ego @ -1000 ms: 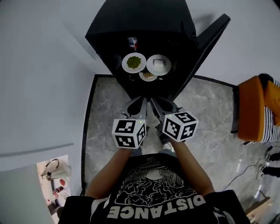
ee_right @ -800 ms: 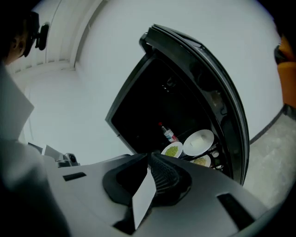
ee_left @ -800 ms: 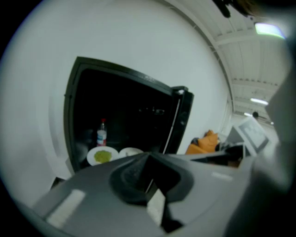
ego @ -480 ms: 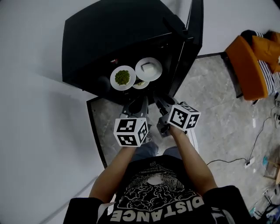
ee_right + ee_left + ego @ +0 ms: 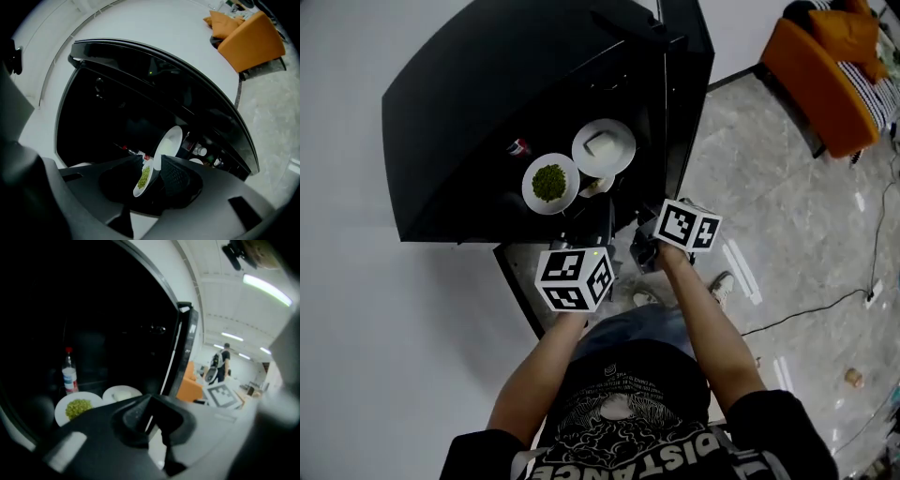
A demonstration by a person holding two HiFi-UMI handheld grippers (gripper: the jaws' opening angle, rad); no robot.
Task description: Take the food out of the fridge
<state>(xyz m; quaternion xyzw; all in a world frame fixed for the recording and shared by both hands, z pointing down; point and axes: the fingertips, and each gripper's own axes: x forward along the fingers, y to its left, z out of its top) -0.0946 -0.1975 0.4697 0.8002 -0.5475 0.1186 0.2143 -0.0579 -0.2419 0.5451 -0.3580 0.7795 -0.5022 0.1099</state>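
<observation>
Fridge (image 5: 487,103) is wide open in front of me, its door (image 5: 686,112) swung out at the fridge's right edge, and the food is all on one shelf inside. At the front of that shelf sits the plate of green food (image 5: 550,183). Just beside it, a touch deeper in and nearer the door, is the plate with a white block (image 5: 604,147). A small third plate (image 5: 598,187) peeks out between the two, mostly hidden, so I can't tell what's on it. Further back in the fridge, behind the green plate, a red-capped bottle (image 5: 518,147) stands upright. My left gripper (image 5: 151,399) hangs just outside the fridge's open front, aimed at the shelf with its jaws drawn together and nothing between them. My right gripper (image 5: 151,164) is just beside it on the door side, also outside the fridge. Its jaws have just been opening and now stand well apart. Through that gap I can see the green plate lined up, but the pads (image 5: 174,176) touch nothing and the gripper is empty. Well away from the fridge, beyond the door, an orange chair (image 5: 825,75) sits on the grey floor (image 5: 769,206).
</observation>
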